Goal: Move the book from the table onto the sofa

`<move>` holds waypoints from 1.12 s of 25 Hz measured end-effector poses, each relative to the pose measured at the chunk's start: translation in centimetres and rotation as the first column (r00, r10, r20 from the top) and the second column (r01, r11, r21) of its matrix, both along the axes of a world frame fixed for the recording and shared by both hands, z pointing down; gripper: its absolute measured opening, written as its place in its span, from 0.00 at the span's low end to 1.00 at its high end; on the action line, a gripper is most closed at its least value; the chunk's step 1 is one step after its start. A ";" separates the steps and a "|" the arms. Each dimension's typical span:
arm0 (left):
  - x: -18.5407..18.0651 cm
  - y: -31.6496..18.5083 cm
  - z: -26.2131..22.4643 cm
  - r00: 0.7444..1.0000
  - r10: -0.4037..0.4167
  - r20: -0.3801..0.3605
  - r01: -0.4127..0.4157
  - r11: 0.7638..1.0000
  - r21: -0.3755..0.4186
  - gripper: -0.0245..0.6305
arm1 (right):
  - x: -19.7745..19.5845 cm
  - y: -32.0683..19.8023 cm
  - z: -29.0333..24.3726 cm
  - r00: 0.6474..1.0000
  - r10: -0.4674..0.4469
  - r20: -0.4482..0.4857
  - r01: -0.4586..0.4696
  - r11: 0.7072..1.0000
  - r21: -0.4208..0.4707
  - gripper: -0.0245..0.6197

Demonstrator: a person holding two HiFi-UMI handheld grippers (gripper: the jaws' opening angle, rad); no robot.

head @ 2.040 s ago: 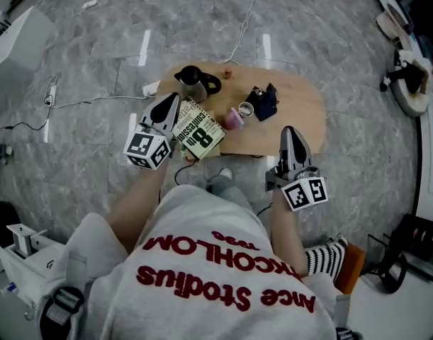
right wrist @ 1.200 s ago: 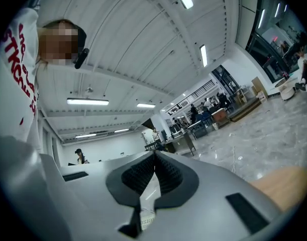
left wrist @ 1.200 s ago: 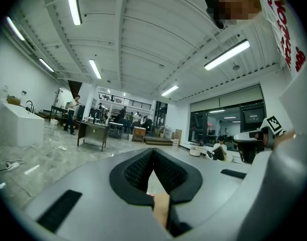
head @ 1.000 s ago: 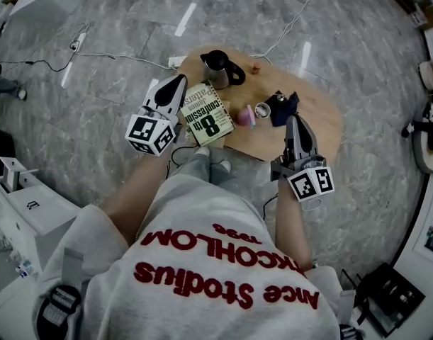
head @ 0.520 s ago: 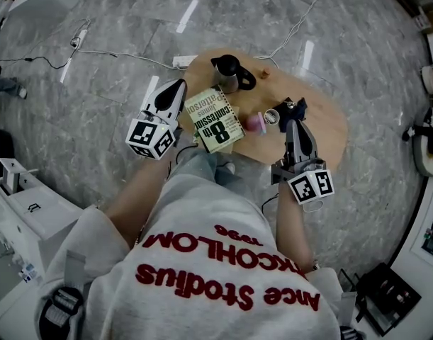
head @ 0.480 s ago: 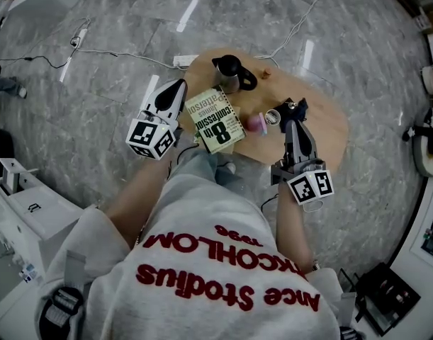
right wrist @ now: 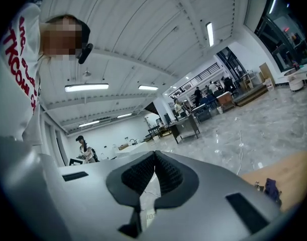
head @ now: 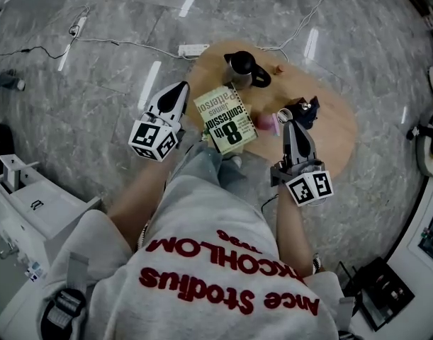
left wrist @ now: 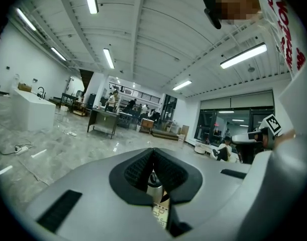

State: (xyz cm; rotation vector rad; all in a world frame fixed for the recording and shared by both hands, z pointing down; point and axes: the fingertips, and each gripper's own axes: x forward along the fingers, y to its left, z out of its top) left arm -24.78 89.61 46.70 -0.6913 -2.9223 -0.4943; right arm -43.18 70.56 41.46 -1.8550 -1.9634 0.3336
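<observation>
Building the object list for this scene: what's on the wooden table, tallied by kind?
Green-and-white paperback book: 1
Dark metal kettle: 1
Small cups, one pink and one silvery: 2
Dark blue crumpled bundle: 1
Small brown round object, too small to identify: 1
Total: 6

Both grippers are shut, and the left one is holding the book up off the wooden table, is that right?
Not quite. The left gripper and the right gripper are shut, but the left one holds nothing: the book lies flat on the wooden table, apart from its fingers. The head view shows it.
</observation>
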 end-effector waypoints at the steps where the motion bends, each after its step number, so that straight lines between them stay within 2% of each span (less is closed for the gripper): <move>1: 0.0 0.1 0.4 1.000 0.008 0.013 -0.008 1.000 0.013 0.06 | 0.2 0.2 0.6 1.000 0.000 -0.006 0.000 1.000 0.012 0.08; 5: -0.1 0.6 2.2 0.999 0.032 0.038 -0.034 0.998 0.050 0.06 | 0.5 0.5 3.6 1.000 0.010 -0.026 -0.008 0.998 0.067 0.08; 13: -0.4 2.3 8.0 0.995 0.093 -0.043 -0.087 0.989 0.116 0.06 | 1.3 0.7 10.5 0.996 0.048 -0.076 -0.030 0.974 0.226 0.08; 18: -0.5 3.3 12.4 0.989 0.136 -0.059 -0.122 0.973 0.198 0.07 | 1.7 1.0 14.8 0.994 0.048 -0.101 -0.016 0.954 0.298 0.08; 22: -0.4 3.3 16.2 0.981 0.172 -0.094 -0.140 0.950 0.278 0.07 | 2.2 1.7 16.8 0.992 0.040 -0.123 0.003 0.945 0.326 0.08; 26: -0.3 2.5 20.2 0.971 0.206 -0.120 -0.146 0.911 0.385 0.08 | 2.6 2.5 18.2 0.990 0.034 -0.135 0.014 0.941 0.338 0.08; 28: -0.3 1.9 21.8 0.967 0.221 -0.128 -0.146 0.889 0.434 0.19 | 3.0 2.7 18.8 0.990 0.027 -0.139 0.023 0.938 0.347 0.08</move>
